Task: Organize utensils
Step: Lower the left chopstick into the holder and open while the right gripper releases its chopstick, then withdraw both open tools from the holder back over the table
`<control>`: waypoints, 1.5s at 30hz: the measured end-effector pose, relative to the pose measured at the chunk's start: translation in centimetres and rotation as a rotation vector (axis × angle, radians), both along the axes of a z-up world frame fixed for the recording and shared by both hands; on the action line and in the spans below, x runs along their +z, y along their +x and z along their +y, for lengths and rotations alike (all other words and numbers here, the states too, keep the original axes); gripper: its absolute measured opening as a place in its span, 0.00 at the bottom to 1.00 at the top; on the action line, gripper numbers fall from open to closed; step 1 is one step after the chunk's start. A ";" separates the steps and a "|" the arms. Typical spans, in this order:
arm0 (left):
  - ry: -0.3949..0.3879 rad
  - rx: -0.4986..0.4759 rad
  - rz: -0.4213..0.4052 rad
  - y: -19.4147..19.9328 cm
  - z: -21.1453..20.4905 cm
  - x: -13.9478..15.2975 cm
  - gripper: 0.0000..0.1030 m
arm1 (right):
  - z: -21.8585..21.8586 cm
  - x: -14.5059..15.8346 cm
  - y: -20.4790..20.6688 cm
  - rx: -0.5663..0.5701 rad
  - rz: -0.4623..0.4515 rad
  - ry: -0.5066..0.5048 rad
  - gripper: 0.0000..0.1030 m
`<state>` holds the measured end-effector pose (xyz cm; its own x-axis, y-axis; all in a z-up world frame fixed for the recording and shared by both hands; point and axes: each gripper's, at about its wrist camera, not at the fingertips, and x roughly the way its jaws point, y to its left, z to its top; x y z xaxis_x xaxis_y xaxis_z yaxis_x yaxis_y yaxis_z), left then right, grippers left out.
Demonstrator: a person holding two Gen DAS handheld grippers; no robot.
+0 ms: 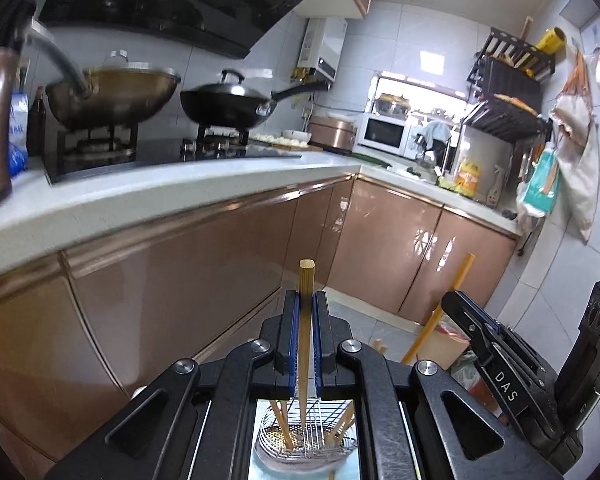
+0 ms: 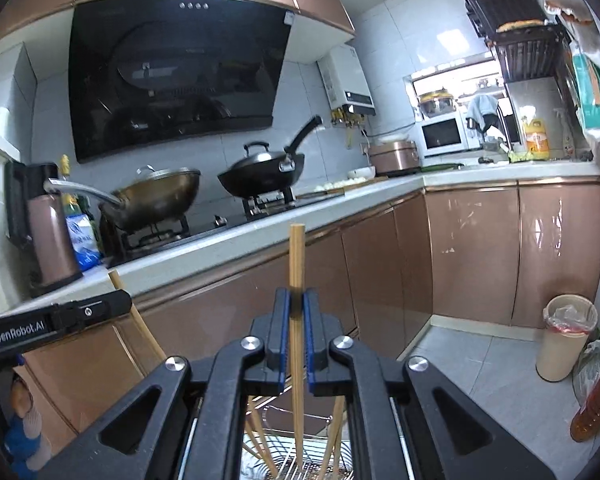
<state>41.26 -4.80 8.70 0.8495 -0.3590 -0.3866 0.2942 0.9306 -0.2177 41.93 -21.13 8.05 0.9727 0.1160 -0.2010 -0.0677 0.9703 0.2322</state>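
Note:
My left gripper (image 1: 306, 296) is shut on a wooden chopstick (image 1: 305, 276) held upright, its lower end reaching down into a wire utensil basket (image 1: 308, 440) that holds several more chopsticks. My right gripper (image 2: 296, 294) is shut on another upright wooden chopstick (image 2: 297, 256), whose lower end goes down into the same wire basket (image 2: 300, 464) among several chopsticks. The right gripper also shows at the right of the left wrist view (image 1: 456, 298) with its chopstick (image 1: 460, 280). The left gripper shows at the left of the right wrist view (image 2: 120, 300).
A white counter (image 1: 180, 184) runs ahead with a stove, a brass wok (image 1: 116, 92) and a black wok (image 1: 228, 104). Brown cabinet doors (image 2: 472, 252) stand below. A bin (image 2: 564, 336) and bags stand on the tiled floor at right.

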 end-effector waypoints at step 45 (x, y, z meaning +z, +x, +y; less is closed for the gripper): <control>0.060 0.093 0.150 -10.5 5.1 -5.6 0.28 | -1.1 -5.6 -13.5 -0.035 0.296 0.056 0.20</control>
